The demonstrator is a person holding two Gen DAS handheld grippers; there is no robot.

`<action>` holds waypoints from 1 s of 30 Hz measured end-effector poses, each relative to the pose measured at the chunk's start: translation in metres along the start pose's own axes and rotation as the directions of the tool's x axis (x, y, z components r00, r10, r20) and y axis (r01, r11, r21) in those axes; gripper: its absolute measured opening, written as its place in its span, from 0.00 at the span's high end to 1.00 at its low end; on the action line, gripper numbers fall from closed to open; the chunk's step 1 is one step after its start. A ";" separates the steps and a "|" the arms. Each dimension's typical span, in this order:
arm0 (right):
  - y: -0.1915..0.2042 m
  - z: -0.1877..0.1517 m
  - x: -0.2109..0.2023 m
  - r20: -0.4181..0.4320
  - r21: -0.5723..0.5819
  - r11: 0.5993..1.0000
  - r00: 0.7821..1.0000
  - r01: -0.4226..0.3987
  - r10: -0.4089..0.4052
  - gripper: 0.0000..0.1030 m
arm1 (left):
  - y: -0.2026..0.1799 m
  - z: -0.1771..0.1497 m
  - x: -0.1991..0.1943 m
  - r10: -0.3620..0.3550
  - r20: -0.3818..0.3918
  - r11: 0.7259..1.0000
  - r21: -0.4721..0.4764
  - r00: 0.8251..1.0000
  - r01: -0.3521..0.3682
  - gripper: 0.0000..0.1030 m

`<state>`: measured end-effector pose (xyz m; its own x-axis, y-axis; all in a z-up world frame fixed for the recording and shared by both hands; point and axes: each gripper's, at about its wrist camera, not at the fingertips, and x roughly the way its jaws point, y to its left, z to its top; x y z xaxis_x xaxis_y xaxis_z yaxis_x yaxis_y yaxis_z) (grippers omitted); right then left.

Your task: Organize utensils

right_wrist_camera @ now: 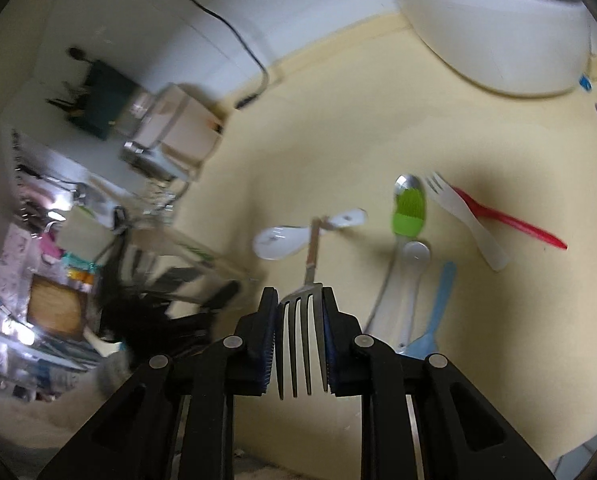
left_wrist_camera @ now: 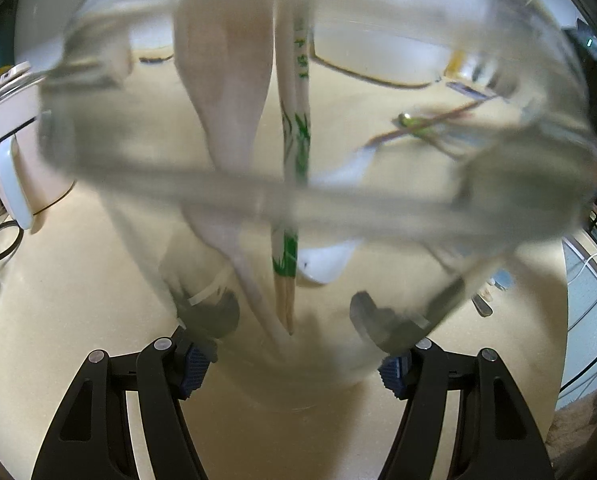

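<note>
Left gripper (left_wrist_camera: pixel 294 364): spread wide around the base of a clear glass jar (left_wrist_camera: pixel 530 152); both pads (left_wrist_camera: pixel 194 364) appear to press the glass, though blur keeps contact uncertain.
Jar contents: a wooden spoon (left_wrist_camera: pixel 226 80) at 12 o'clock in the left wrist view, and wrapped chopsticks (left_wrist_camera: pixel 296 152) with green print just right of it, both already standing inside.
Counter, left view: the tan counter (left_wrist_camera: pixel 78 300) carries a white appliance (left_wrist_camera: pixel 10 152) at 9 o'clock.
Right gripper (right_wrist_camera: pixel 300 344): pressed together on a metal fork (right_wrist_camera: pixel 300 340), tines pointing back toward the camera, handle running out toward 12 o'clock.
White rice paddle (right_wrist_camera: pixel 276 242): on the counter past the fork's handle, near centre.
Green silicone brush (right_wrist_camera: pixel 410 212): at 2 o'clock, lying over a metal spoon (right_wrist_camera: pixel 406 184).
White plastic fork (right_wrist_camera: pixel 466 220): right of the brush, crossing a red spoon (right_wrist_camera: pixel 514 224) at 3 o'clock.
Blue utensil (right_wrist_camera: pixel 442 300): at 4 o'clock, beside the brush handle.
Progress: judged early; two items stowed, the fork in hand, and about six pieces left loose.
</note>
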<state>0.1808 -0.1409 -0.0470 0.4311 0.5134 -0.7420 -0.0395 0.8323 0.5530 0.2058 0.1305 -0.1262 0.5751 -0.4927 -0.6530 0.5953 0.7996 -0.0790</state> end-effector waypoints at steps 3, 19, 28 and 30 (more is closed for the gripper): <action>0.016 0.004 -0.025 0.019 -0.045 0.999 1.000 0.006 -0.005 0.92 | 0.002 0.000 0.000 -0.001 0.000 1.000 -0.002 1.000 0.001 0.31; -0.015 -0.010 0.002 -0.079 -0.075 0.983 0.981 0.169 -0.175 0.91 | 0.014 -0.002 -0.004 -0.009 0.000 1.000 -0.009 1.000 0.009 0.31; -0.007 -0.081 0.061 -0.307 -0.239 0.945 0.906 0.222 -0.290 0.69 | 0.015 -0.003 -0.004 -0.010 -0.001 1.000 -0.012 1.000 0.010 0.31; 0.000 -0.089 0.073 -0.309 -0.271 0.934 0.898 0.233 -0.314 0.68 | 0.015 -0.003 -0.004 -0.010 -0.001 1.000 -0.012 1.000 0.010 0.31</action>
<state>0.1314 -0.0847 -0.1347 0.1212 0.2645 -0.9567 -0.1808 0.9536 0.2407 0.2110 0.1454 -0.1271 0.5683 -0.5007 -0.6529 0.5944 0.7986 -0.0951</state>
